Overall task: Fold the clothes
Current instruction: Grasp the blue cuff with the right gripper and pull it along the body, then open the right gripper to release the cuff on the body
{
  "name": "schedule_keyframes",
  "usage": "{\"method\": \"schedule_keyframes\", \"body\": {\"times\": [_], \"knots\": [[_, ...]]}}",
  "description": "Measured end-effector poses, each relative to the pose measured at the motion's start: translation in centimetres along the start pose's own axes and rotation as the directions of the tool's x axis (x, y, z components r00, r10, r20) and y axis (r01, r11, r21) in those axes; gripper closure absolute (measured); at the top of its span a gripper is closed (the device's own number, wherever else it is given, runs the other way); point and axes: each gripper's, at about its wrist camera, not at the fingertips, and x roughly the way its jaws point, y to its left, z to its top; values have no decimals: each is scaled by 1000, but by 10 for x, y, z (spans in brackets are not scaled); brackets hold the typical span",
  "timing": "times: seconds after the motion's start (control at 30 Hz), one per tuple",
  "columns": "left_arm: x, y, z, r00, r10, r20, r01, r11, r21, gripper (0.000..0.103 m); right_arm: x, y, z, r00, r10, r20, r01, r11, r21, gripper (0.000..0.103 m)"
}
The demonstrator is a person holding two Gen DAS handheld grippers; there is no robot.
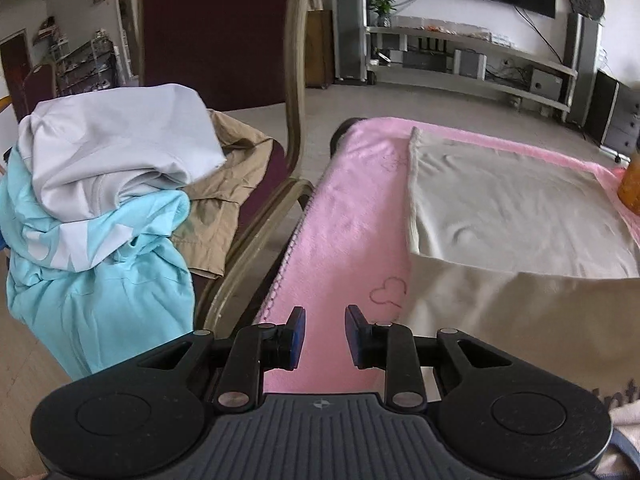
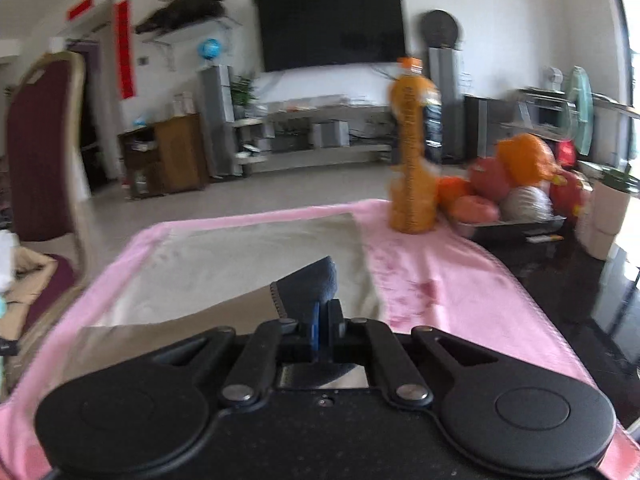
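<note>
1. One table [image 2: 592,280], dark and glossy, carries the work; a single pink blanket [image 1: 352,208] is spread over it, probably as a soft, clean surface to fold on.
2. One beige garment [image 1: 500,208] lies flat on the blanket, right of centre in the left wrist view. Its near part is raised off the blanket, so a fold looks to be under way.
3. One chair [image 1: 216,28] stands just left of the table. It holds a heap of three garments waiting their turn: a grey one [image 1: 120,136] on top, a light blue one [image 1: 100,280] below it, a tan one [image 1: 228,184] behind.
4. At the far right of the table stand one orange bottle [image 2: 412,152] and one tray of fruit [image 2: 516,224], clear of the folding area.
5. The right gripper [image 2: 322,326] has its fingers closed on the garment's dark blue ribbed edge [image 2: 312,280], lifting that corner.
6. The left gripper [image 1: 325,336] hovers over the blanket's near left part, fingers parted with nothing between them.
</note>
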Motion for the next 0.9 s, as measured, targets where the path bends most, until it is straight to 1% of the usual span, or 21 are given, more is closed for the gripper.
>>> {"method": "schedule_keyframes", "body": {"times": [0.1, 0.23, 0.33, 0.37, 0.43, 0.5, 0.53, 0.57, 0.6, 0.63, 0.67, 0.7, 0.73, 0.77, 0.8, 0.83, 0.87, 0.9], "knots": [[1, -6, -4, 1000, -3, -10, 4, 1000, 22, 76, 12, -12, -1, 998, -27, -55, 29, 999, 45, 99], [3, -8, -5, 1000, -1, -16, 2, 999, 41, 76, 24, -14, -8, 992, -63, -108, 67, 997, 33, 99], [4, -8, -6, 999, -16, -30, 17, 999, 41, 76, 33, -13, -12, 985, -95, -142, 98, 995, 11, 99], [4, -9, -7, 999, -26, -37, 28, 999, 39, 76, 41, -13, -16, 976, -111, -189, 111, 994, -8, 99], [6, -9, -8, 997, -53, -58, 55, 998, 38, 76, 57, -12, -23, 949, -143, -280, 135, 990, -47, 95], [4, -7, -8, 996, -74, -56, 75, 997, 26, 76, 68, -14, -30, 911, -192, -365, 181, 981, -65, 91], [2, -6, -8, 995, -86, -54, 87, 996, 20, 77, 67, -16, -30, 905, -204, -374, 201, 979, -47, 91], [1, -5, -7, 992, -112, -49, 113, 994, 7, 80, 60, -17, -27, 917, -183, -354, 188, 982, -20, 90], [0, -3, -7, 989, -139, -45, 139, 990, -5, 81, 53, -19, -24, 930, -159, -330, 171, 985, 7, 87], [-1, -3, -6, 984, -172, -44, 171, 985, -14, 84, 45, -20, -20, 947, -121, -298, 138, 990, 35, 86], [0, -5, -6, 979, -199, -48, 199, 980, -14, 86, 39, -20, -18, 958, -68, -277, 88, 994, 63, 86], [0, -9, -7, 971, -232, -59, 233, 973, -2, 87, 37, -20, -17, 961, -4, -277, 30, 995, 92, 86], [1, -12, -8, 962, -265, -71, 266, 964, 10, 87, 40, -21, -19, 954, 63, -294, -24, 991, 133, 86], [2, -16, -9, 951, -296, -84, 299, 954, 21, 87, 47, -23, -23, 938, 121, -324, -63, 981, 186, 86], [4, -20, -10, 943, -316, -101, 321, 947, 36, 86, 54, -25, -27, 920, 170, -352, -89, 968, 236, 86], [9, -23, -12, 939, -316, -134, 324, 945, 49, 86, 63, -27, -31, 903, 185, -387, -80, 959, 273, 86], [18, -25, -17, 945, -260, -199, 277, 959, 65, 84, 71, -30, -35, 889, 195, -415, -67, 950, 303, 86], [27, -27, -22, 944, -201, -262, 230, 969, 85, 82, 74, -33, -38, 885, 187, -426, -48, 948, 316, 93]]}}
